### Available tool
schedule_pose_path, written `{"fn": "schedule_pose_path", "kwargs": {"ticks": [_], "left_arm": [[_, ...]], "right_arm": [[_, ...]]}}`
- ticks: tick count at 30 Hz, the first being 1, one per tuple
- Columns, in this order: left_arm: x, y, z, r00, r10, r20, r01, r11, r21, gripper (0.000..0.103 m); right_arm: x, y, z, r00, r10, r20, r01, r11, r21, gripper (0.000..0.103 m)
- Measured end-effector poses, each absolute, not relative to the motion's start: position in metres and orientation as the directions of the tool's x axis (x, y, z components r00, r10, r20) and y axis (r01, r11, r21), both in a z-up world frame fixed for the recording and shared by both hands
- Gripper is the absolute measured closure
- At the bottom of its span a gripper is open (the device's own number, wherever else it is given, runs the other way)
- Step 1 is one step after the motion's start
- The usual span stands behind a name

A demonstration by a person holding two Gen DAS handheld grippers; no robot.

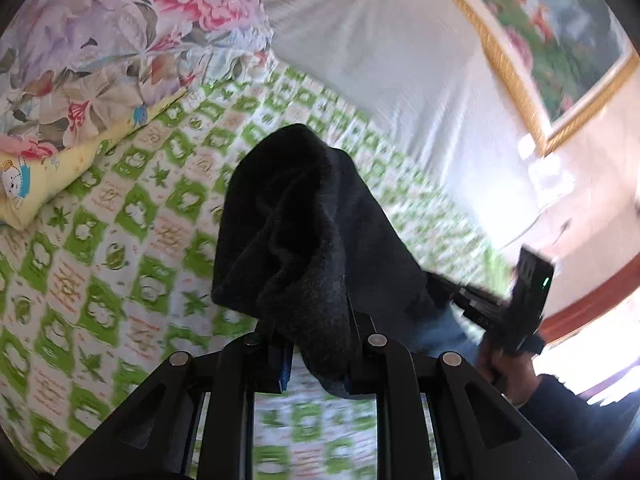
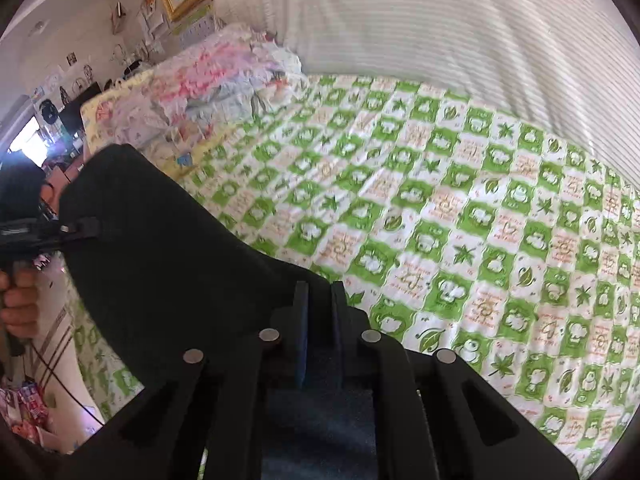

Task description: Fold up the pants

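The pants (image 1: 296,236) are dark, fleecy fabric, held up in the air over the bed. My left gripper (image 1: 316,344) is shut on one bunched edge, which drapes over its fingers. In the right wrist view the pants (image 2: 160,248) stretch as a dark sheet from my right gripper (image 2: 320,300), shut on the cloth, across to the left gripper (image 2: 80,228) at the far left. The right gripper (image 1: 452,296) also shows in the left wrist view, clamped on the far edge.
Below lies a bed with a green-and-white patterned sheet (image 2: 460,216). A floral pillow (image 1: 120,40) and a yellow cushion (image 1: 48,176) lie at its head. A white striped cover (image 2: 460,32) is behind. A gold-framed painting (image 1: 560,48) hangs on the wall.
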State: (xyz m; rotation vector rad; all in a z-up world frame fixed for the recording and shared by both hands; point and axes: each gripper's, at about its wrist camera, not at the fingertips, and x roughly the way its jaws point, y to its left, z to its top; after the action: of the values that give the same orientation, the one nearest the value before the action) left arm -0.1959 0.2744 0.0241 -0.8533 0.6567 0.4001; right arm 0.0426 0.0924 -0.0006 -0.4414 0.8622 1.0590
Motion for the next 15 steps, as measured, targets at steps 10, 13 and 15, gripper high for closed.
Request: {"fn": "schedule_pose_path", "kwargs": {"ticks": [10, 13, 15], "left_arm": [[-0.2, 0.292, -0.051, 0.61, 0.043, -0.791, -0.657, 0.586, -0.475, 0.081], [-0.207, 0.289, -0.056, 0.574, 0.056, -0.817, -0.681, 0.586, -0.438, 0.077], [-0.214, 0.288, -0.056, 0.556, 0.063, -0.829, -0.695, 0.583, -0.421, 0.075]], "right_arm": [[0.043, 0.111, -0.077, 0.238, 0.445, -0.863, -0.857, 0.515, 0.029, 0.068], [0.042, 0.093, -0.069, 0.275, 0.452, -0.849, -0.83, 0.557, 0.027, 0.06], [0.042, 0.077, -0.062, 0.276, 0.464, -0.842, -0.816, 0.576, 0.05, 0.06]]}}
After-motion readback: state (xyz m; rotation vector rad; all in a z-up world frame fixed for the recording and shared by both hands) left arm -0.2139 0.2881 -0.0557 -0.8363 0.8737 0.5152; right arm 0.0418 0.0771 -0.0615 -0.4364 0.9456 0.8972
